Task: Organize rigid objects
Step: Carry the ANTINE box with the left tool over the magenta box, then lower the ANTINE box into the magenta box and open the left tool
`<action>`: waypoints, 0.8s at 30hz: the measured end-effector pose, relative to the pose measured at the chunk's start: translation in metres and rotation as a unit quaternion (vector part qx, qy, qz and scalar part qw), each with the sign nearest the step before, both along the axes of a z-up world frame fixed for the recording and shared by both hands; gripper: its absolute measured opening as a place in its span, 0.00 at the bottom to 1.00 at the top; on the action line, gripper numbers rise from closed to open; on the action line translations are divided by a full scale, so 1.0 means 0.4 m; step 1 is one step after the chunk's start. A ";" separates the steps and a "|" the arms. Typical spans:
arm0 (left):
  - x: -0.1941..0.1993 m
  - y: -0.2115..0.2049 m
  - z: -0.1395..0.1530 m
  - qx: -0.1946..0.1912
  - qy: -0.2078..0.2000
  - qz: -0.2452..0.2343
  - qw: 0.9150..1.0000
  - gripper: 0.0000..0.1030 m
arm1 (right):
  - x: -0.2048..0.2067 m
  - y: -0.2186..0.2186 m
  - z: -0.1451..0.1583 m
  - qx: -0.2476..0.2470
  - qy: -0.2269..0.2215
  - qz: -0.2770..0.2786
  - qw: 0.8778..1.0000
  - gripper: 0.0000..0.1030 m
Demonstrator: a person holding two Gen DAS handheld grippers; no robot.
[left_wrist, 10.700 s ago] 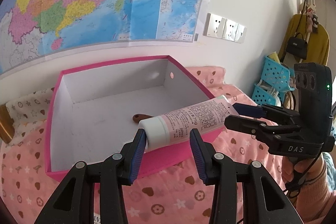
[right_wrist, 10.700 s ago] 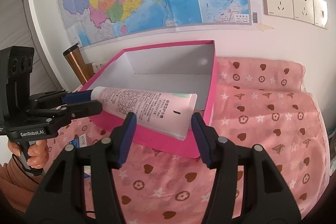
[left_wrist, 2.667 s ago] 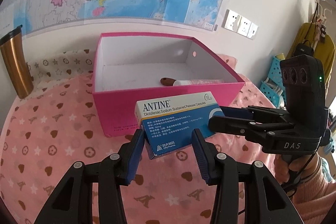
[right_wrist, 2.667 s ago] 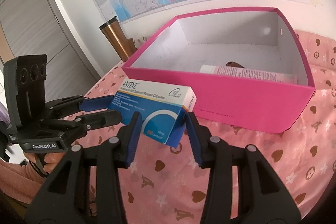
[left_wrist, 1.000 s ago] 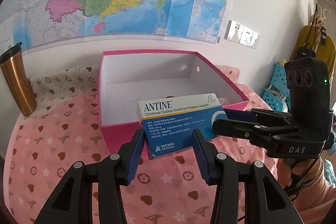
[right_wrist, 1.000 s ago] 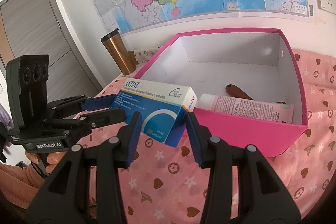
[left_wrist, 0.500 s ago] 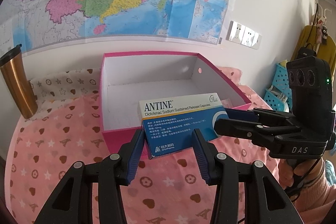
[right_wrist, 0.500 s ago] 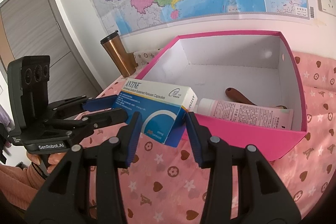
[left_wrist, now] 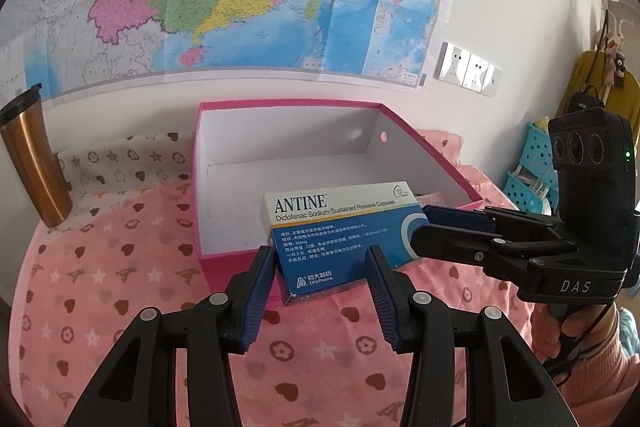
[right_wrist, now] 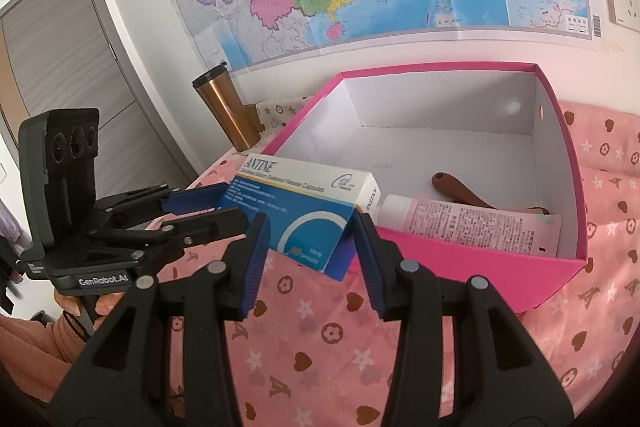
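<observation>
Both grippers pinch one medicine carton (left_wrist: 344,239): left gripper (left_wrist: 318,283) on one end, right gripper (right_wrist: 310,255) on the other. Carton held over near rim of pink box (right_wrist: 560,131); contact with rim unclear. Tube (right_wrist: 468,223) lies inside along near wall.

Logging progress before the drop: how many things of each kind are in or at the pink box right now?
Medicine box, held over the pink box rim: 1
Pink tube, inside: 1
Brown handle, inside: 1
Total: 3

Medicine box (left_wrist: 340,227) reads "ANTINE"; right gripper (left_wrist: 424,231) "DAS" (left (right_wrist: 228,207) "GenRobot.AI").
</observation>
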State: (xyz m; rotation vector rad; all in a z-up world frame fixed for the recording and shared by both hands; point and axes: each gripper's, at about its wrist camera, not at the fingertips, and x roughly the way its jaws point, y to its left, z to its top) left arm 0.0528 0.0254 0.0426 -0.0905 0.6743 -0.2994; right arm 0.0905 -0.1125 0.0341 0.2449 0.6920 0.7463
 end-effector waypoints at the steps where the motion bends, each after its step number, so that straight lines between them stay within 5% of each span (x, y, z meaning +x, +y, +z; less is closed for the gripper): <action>1: 0.001 0.001 0.000 0.000 0.000 0.001 1.000 0.45 | 0.000 0.000 -0.001 0.000 0.000 0.000 1.000 0.45; 24: 0.029 0.014 0.015 0.000 -0.010 0.005 1.000 0.45 | 0.031 0.011 0.008 0.010 -0.004 -0.001 1.000 0.45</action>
